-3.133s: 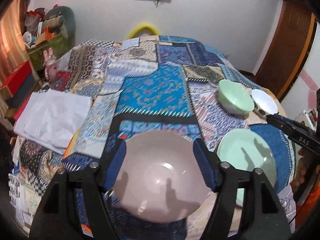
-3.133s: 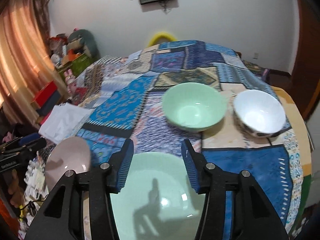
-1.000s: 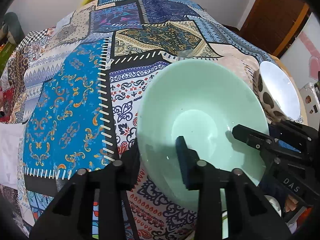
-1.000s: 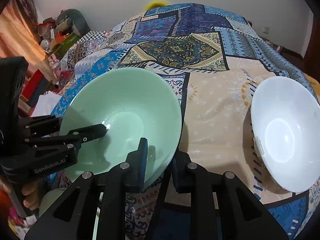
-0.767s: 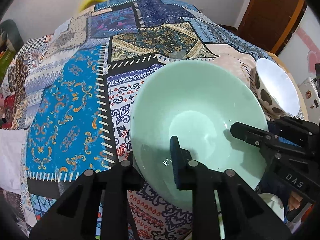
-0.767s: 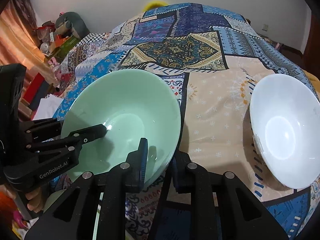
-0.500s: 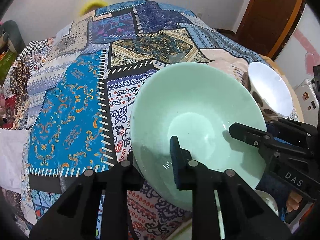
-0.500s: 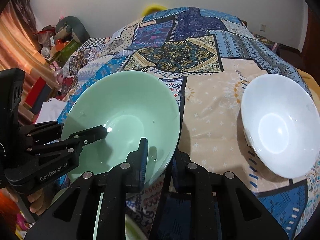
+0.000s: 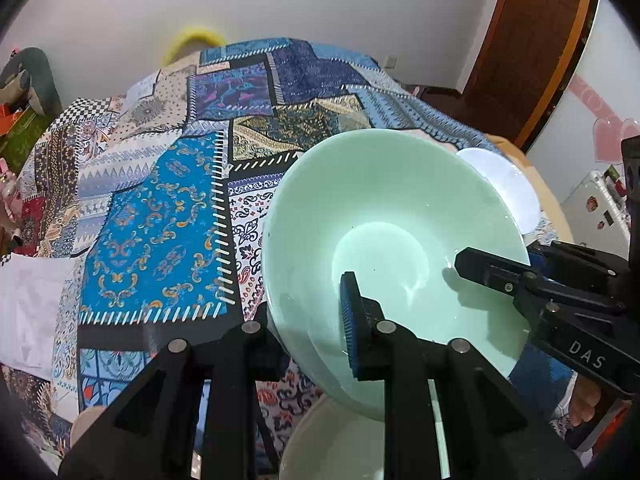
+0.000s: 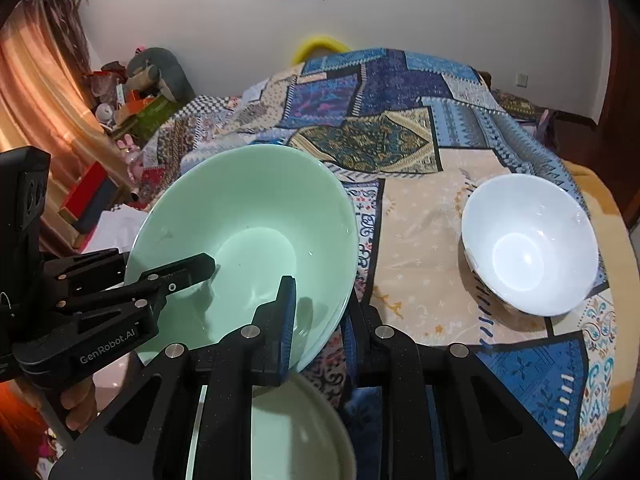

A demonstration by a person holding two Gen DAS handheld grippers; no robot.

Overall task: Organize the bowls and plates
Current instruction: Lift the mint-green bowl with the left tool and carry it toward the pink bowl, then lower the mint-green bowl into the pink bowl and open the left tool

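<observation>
Claws sit nearest in both wrist views, each clamped on the rim of the same mint-green bowl point(image 9: 384, 248). The left claw point(image 9: 312, 316) pinches the rim's near left edge, one blue-padded finger inside the bowl and the other behind the outer wall. The right claw point(image 10: 320, 320) grips the rim's right side the same way, its jaws drawn narrow on the wall. A person's hand is partly visible under each tool.

Just below the claws lies a pale green plate point(image 10: 304, 432), its rim under the bowl's near edge. A second ago the bowl filled the views low against the bedspread, and the left claw was only then narrowing on the rim. Now both grips are firm and the bowl is higher, tilted toward the cameras, with more of the room above it, so it appears lifted clear of the patchwork bedspread point(image 9: 160, 216).

That suggests the two-handed pick-up is done and the carry has begun, probably toward the plate below, though where it will be set down cannot be known.

Farther right, a white bowl point(image 10: 528, 244) rests on the bedspread, well apart from the green one and untouched. Beyond are the white wall, a yellow ring point(image 10: 320, 46) and a wooden door point(image 9: 532, 48).
</observation>
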